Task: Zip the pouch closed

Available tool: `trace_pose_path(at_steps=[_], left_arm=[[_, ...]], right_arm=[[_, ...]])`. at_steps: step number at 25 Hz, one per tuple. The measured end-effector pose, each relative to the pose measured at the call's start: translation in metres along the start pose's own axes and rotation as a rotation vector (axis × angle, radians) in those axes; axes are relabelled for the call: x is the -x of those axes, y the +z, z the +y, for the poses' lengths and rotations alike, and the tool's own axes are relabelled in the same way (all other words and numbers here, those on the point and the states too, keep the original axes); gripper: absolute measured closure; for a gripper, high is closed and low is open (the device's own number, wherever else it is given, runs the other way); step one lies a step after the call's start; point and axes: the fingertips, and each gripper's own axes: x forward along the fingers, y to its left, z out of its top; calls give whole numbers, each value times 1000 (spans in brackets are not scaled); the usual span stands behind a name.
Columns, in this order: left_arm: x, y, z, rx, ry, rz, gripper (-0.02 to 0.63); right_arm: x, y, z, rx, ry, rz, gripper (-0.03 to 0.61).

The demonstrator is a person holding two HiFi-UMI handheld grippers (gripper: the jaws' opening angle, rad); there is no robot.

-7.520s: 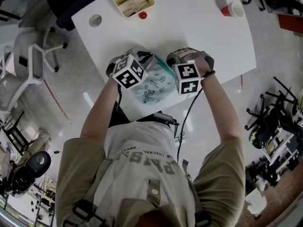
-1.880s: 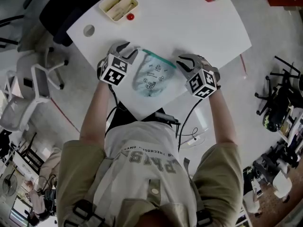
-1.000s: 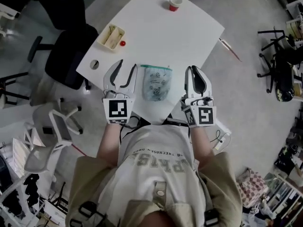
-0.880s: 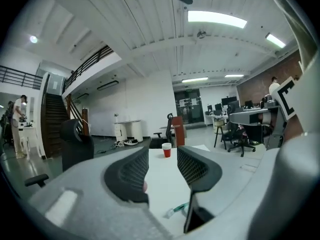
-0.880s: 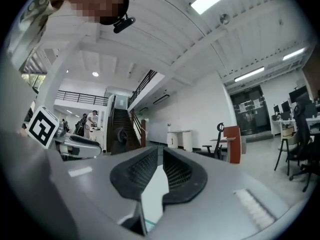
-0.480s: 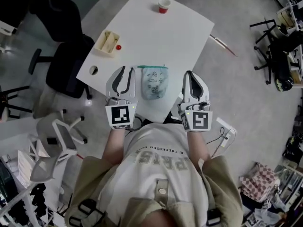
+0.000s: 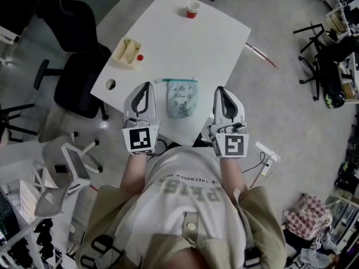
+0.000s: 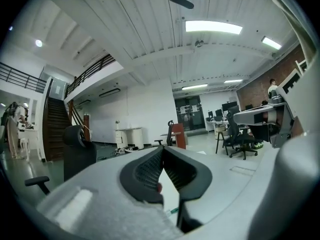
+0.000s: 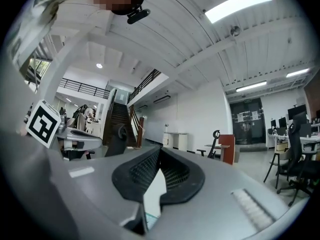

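Note:
A pale teal pouch (image 7: pixel 182 98) with printed figures lies flat near the front edge of the white table (image 7: pixel 185 43), its zip edge along the far side. My left gripper (image 7: pixel 146 86) hovers just left of it, jaws shut and empty. My right gripper (image 7: pixel 219 90) hovers to the pouch's right, over the table's edge, jaws shut and empty too. Neither touches the pouch. In the left gripper view the left gripper (image 8: pixel 163 150) points level across the room with its tips together. In the right gripper view the right gripper (image 9: pixel 160 151) does the same.
A beige tray (image 7: pixel 127 51) with a small red thing beside it sits at the table's left. A red cup (image 7: pixel 192 9) stands at the far side. A round hole (image 7: pixel 110 84) marks the left corner. Office chairs (image 7: pixel 76 43) stand around the table on the grey floor.
Both grippers let go of the pouch and drew back toward me, rising. The left jaws went from wide open to shut; the right jaws shut as well. The pouch stays on the table.

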Motion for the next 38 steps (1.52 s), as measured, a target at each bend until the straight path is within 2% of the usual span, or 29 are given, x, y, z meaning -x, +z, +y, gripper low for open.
trace_pose_path(at_steps=[17, 38], left_arm=[[9, 11, 18, -19, 52, -33, 600], [13, 10, 11, -33, 32, -30, 600]], right_arm=[[-4, 7, 7, 38, -12, -15, 577], [-3, 6, 11, 57, -37, -9, 578]])
